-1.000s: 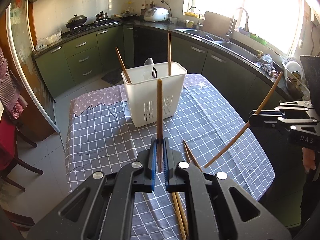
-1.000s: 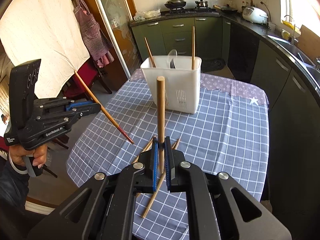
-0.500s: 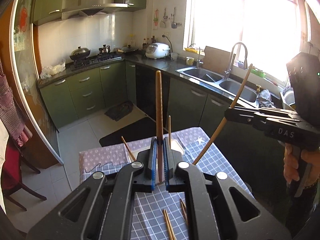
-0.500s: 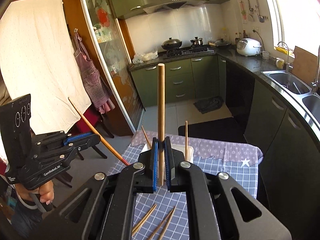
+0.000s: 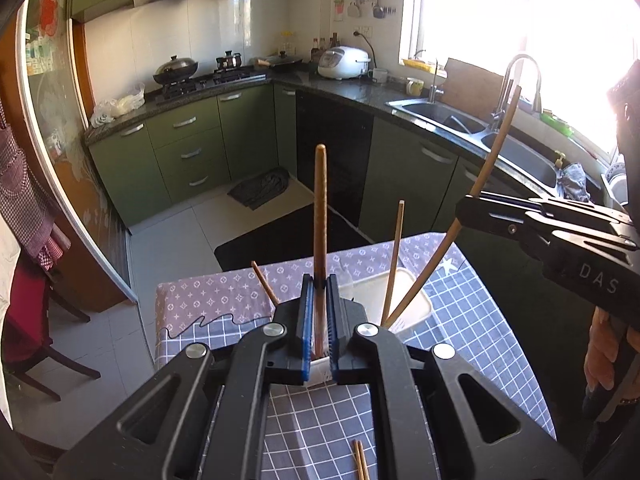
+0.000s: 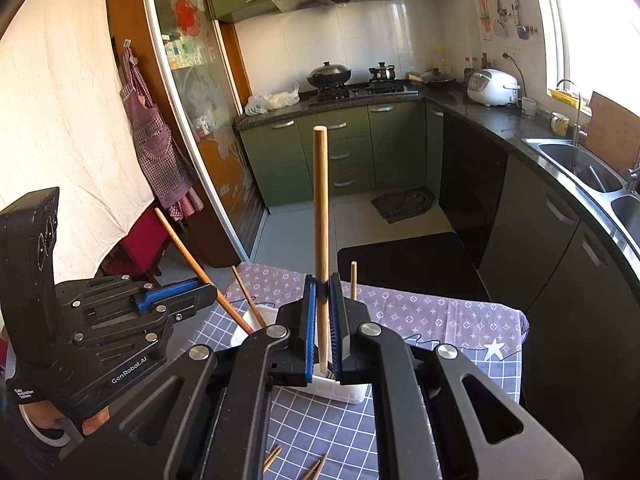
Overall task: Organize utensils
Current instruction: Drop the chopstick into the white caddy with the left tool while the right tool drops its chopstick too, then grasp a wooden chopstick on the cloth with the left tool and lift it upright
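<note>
Chopsticks stand clamped upright in both tools: the left hand-held gripper (image 5: 319, 320) is closed tight on a dark wooden chopstick (image 5: 320, 216), the right hand-held gripper (image 6: 322, 320) on a paler chopstick (image 6: 321, 216). Just beyond and below both sets of fingers sits the white utensil holder (image 5: 408, 292) on the table (image 5: 472, 320), with other sticks already leaning in it. More loose chopsticks (image 6: 316, 470) lie on the cloth nearer than the fingers. Each stick looks light, stiff and smooth, likely to pivot; a hold near mid-length seems safest.
</note>
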A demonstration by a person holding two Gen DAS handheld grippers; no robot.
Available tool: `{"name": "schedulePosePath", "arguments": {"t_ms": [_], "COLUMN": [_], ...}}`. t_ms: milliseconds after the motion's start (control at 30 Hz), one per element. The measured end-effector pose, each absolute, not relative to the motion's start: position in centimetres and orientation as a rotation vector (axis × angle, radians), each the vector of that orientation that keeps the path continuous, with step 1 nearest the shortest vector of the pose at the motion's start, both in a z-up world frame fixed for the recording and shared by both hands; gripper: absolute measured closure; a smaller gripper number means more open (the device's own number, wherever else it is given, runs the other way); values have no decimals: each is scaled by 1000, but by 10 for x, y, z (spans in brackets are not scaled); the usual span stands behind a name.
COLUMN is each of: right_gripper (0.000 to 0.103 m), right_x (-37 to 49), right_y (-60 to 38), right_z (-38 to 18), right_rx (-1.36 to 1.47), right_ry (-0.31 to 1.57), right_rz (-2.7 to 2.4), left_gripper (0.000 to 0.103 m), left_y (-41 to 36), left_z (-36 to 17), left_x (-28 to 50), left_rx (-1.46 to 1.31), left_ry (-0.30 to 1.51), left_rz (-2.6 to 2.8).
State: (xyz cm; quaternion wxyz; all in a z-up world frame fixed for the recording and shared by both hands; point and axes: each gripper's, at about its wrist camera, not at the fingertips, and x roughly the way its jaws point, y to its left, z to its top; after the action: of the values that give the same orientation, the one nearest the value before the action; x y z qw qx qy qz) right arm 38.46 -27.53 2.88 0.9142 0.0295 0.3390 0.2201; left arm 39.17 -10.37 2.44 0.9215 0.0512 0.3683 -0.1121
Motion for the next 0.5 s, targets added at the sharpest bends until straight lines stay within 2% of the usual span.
{"name": "schedulePosePath", "arguments": {"t_ms": [100, 267, 300, 367, 500], "right_gripper": [92, 92, 90, 79, 78], "right_x": [386, 371, 362, 344, 304], "right_y": [-275, -280, -282, -289, -302], "right_z": [22, 34, 38, 45, 37], "right_rx": [63, 64, 66, 72, 61], "right_ry": [708, 683, 673, 659, 696], "right_rz": [459, 473, 479, 487, 490], "left_gripper": [94, 90, 90, 90, 89], "left_y": [-107, -104, -104, -104, -103], "left_z": [14, 20, 23, 30, 24], "left_x": [392, 384, 379, 367, 339], "left_rx": [120, 109, 108, 110, 139], "left_ry": [777, 764, 757, 743, 774], "left_rz": [-232, -234, -239, -246, -261]}}
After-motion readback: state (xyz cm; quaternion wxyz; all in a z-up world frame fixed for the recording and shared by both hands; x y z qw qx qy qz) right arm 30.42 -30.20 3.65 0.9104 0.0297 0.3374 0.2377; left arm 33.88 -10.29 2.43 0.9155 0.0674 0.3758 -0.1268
